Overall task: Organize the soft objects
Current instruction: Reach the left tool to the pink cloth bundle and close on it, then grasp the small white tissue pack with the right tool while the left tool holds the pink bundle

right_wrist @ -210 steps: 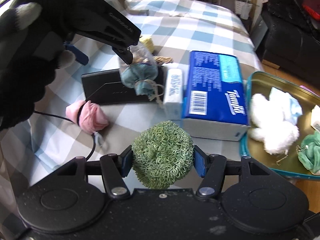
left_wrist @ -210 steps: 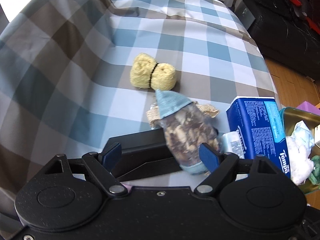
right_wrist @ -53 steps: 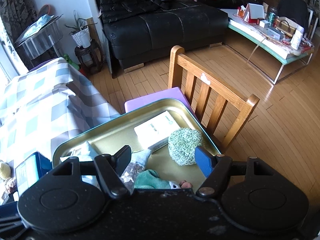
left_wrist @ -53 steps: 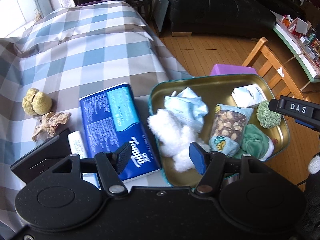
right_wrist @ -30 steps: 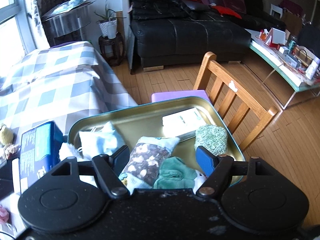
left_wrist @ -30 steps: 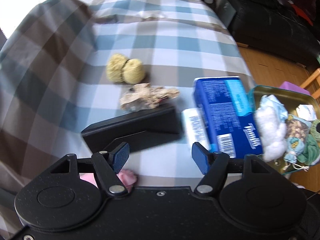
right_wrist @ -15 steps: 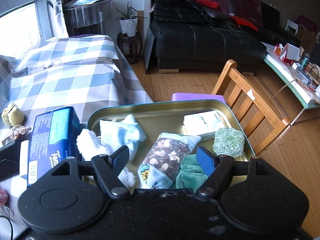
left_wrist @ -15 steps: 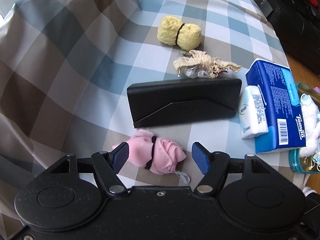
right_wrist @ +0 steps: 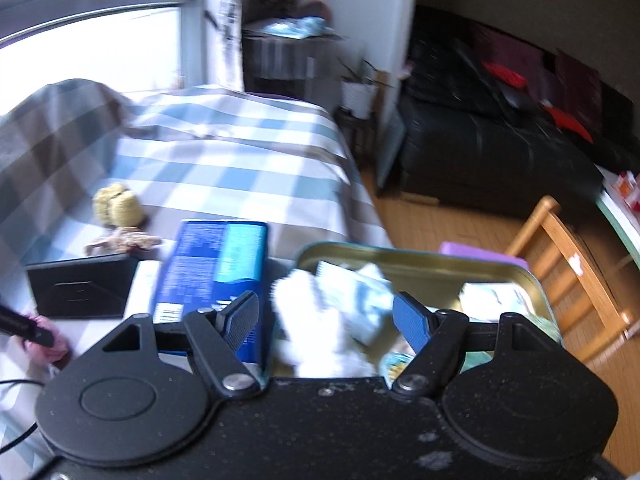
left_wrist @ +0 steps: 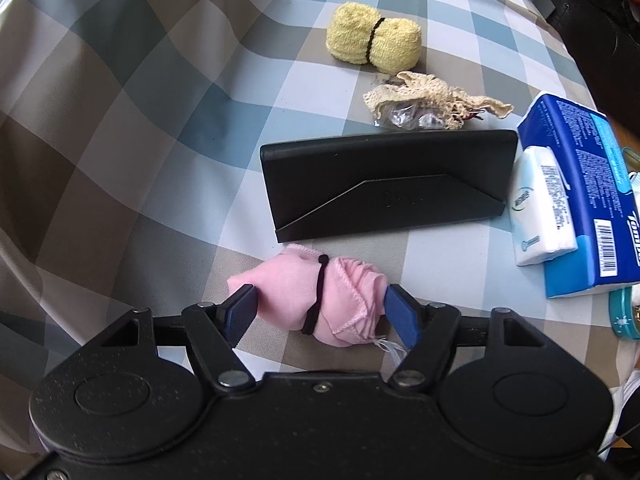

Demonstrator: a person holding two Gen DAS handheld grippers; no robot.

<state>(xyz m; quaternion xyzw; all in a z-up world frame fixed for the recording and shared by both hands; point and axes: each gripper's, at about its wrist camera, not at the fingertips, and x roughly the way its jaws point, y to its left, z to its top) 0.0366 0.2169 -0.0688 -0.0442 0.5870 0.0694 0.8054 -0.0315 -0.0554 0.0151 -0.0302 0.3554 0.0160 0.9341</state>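
Observation:
A pink cloth bundle [left_wrist: 320,300] tied with a black band lies on the checked cover between the fingers of my left gripper [left_wrist: 322,312]. The jaws are open and straddle it, with the pads close to both ends. A yellow knitted bundle [left_wrist: 374,42] and a beige lace pouch [left_wrist: 428,102] lie farther back. My right gripper [right_wrist: 326,322] is open and empty above the gold tray [right_wrist: 420,258], which holds white fluff [right_wrist: 316,320] and other soft items. The pink bundle also shows at the left edge of the right wrist view [right_wrist: 48,340].
A black folded case [left_wrist: 384,180] lies just behind the pink bundle. A blue tissue pack [left_wrist: 592,192] and a small white tissue pack [left_wrist: 540,204] lie to its right, beside the tray. A wooden chair [right_wrist: 568,256] and a black sofa [right_wrist: 500,152] stand beyond the tray.
My left gripper has moved down and forward so that its fingers now straddle the pink bundle. My right gripper has swung left, away from the tray's far side.

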